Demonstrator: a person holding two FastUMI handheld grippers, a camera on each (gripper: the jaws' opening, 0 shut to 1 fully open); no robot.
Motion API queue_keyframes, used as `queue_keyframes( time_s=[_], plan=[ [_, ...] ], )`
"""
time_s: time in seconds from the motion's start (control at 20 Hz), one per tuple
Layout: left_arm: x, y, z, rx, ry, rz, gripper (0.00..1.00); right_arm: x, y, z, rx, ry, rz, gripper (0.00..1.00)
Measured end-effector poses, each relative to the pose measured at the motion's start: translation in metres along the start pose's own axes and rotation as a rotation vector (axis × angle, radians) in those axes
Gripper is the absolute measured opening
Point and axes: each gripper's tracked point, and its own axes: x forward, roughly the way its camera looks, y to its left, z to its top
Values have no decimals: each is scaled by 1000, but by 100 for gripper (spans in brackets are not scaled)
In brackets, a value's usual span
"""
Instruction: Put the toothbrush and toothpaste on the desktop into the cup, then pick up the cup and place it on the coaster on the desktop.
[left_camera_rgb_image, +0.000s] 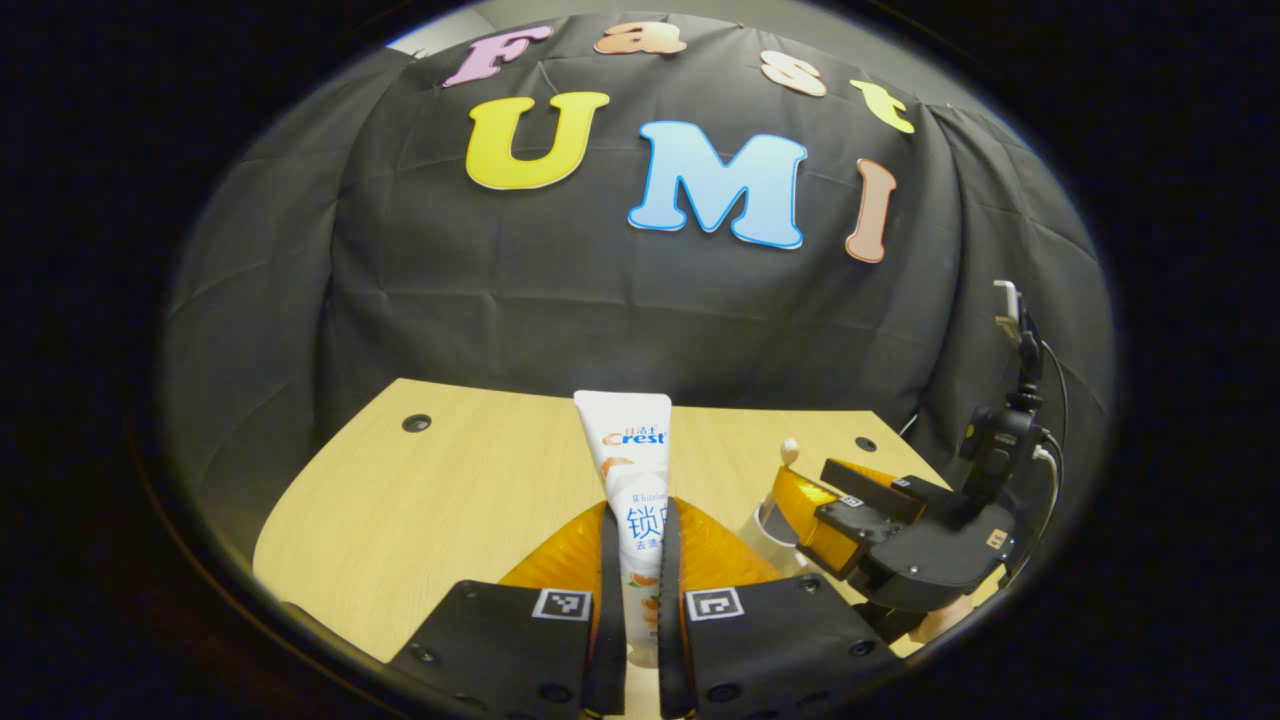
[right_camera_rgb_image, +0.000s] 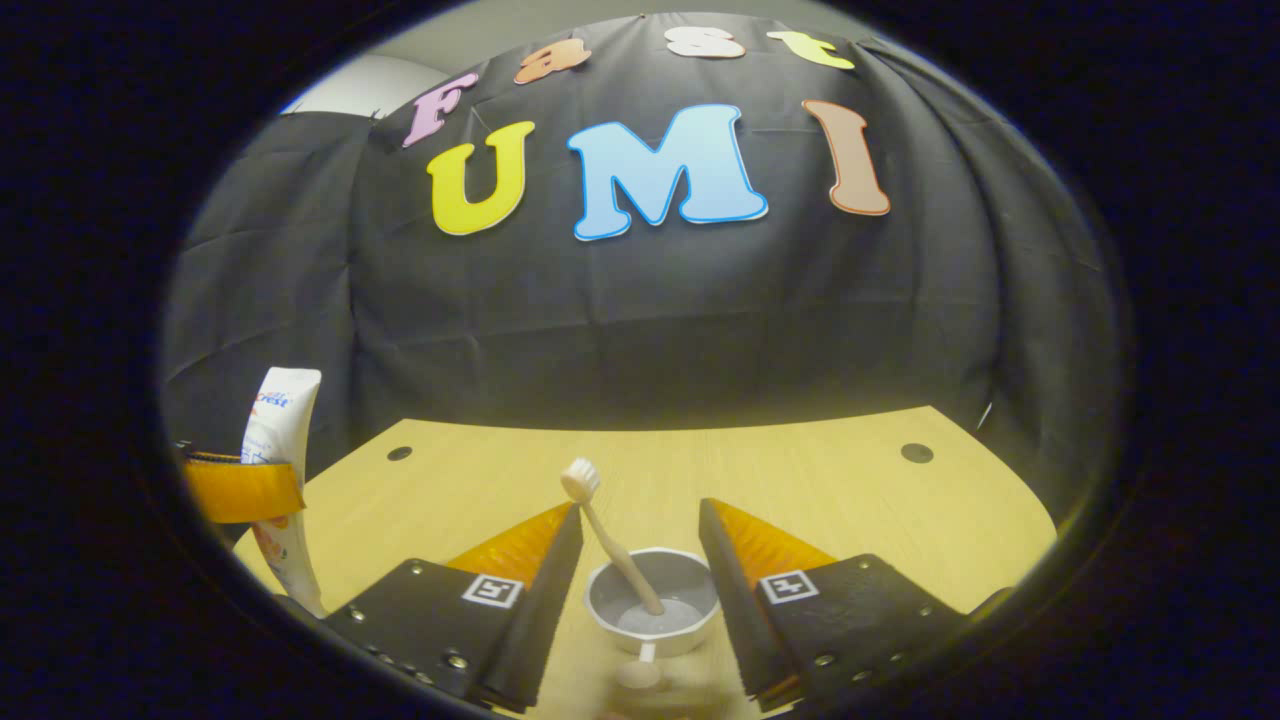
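My left gripper (left_camera_rgb_image: 640, 520) is shut on a white toothpaste tube (left_camera_rgb_image: 625, 440), which stands upright above the wooden table, flat end up. To its right, my right gripper (left_camera_rgb_image: 830, 490) hovers over a pale cup (left_camera_rgb_image: 768, 525) with a toothbrush head (left_camera_rgb_image: 790, 450) poking out. In the right gripper view, my right gripper (right_camera_rgb_image: 640, 510) is open, its fingers on either side of the grey-white cup (right_camera_rgb_image: 690, 625) and apart from it. The toothbrush (right_camera_rgb_image: 610, 545) leans inside the cup, bristles up. The toothpaste tube (right_camera_rgb_image: 280, 410) shows at far left, held by a finger of the left gripper (right_camera_rgb_image: 240, 490).
The light wooden table (right_camera_rgb_image: 850, 500) has round cable holes near its back corners (right_camera_rgb_image: 916, 452) (left_camera_rgb_image: 416, 422). Black cloth walls close off the back and sides. A hand holds the right gripper at the table's right edge (left_camera_rgb_image: 940, 620).
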Motion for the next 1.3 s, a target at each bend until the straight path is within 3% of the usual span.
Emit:
queue_keyframes(
  time_s=[0.05,0.35,0.75,0.9,1.3],
  plan=[
    [0,-1,0,0,1,-3,20,-5,-2,0,1,-4,-4,86],
    [10,-6,-2,-6,1,-15,19,-49,-4,33,50,-70,14,86],
    [34,-35,5,7,-27,-69,19,-121,-51,81,78,-167,-55,86],
    [48,-53,19,33,-82,-108,20,-143,-75,89,89,-181,-99,86],
    [98,-87,62,70,-272,-188,19,-140,-108,73,100,-154,-188,83]
  ],
)
